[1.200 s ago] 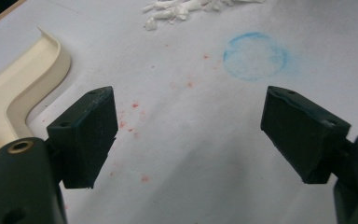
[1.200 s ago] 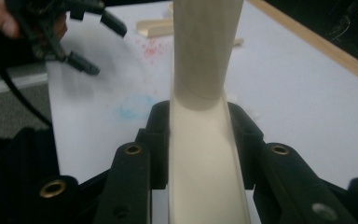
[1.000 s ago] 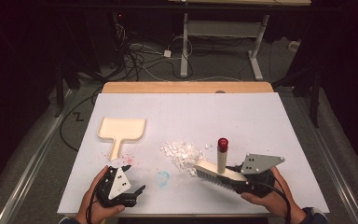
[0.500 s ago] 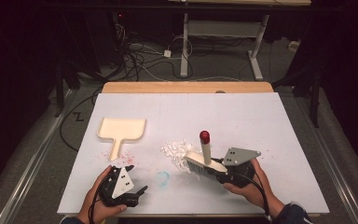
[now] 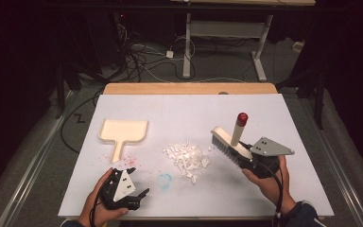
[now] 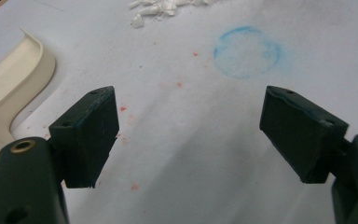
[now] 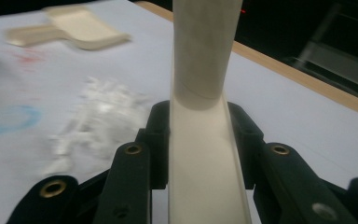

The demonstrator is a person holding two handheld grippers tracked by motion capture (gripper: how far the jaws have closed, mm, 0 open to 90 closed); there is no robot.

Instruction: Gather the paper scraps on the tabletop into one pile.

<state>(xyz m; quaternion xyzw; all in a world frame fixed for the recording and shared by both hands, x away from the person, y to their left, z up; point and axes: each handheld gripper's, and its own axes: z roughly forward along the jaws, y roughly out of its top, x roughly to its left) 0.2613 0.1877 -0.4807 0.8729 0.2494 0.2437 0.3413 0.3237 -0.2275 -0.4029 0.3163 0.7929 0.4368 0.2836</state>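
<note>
Right tool (image 5: 246,158) grips the brush (image 5: 227,142) beside the scraps (image 5: 186,158); left tool (image 5: 139,196) gapes near table edge (image 5: 170,218).

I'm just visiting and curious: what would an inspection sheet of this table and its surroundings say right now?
Surface: white table top, marked by a blue ring and red specks.
Job's things: cream brush with red-tipped handle, lifted to the right of a pile of white scraps; cream dustpan lying flat at the left.
Clutter: nothing seen.
Grippers: right gripper shut on the brush; left gripper open, nothing between its fingers, near the front edge.
Cables: tangle on the floor beyond the table; one trails from each gripper.
Surroundings: dark room, metal desk frame behind.
</note>
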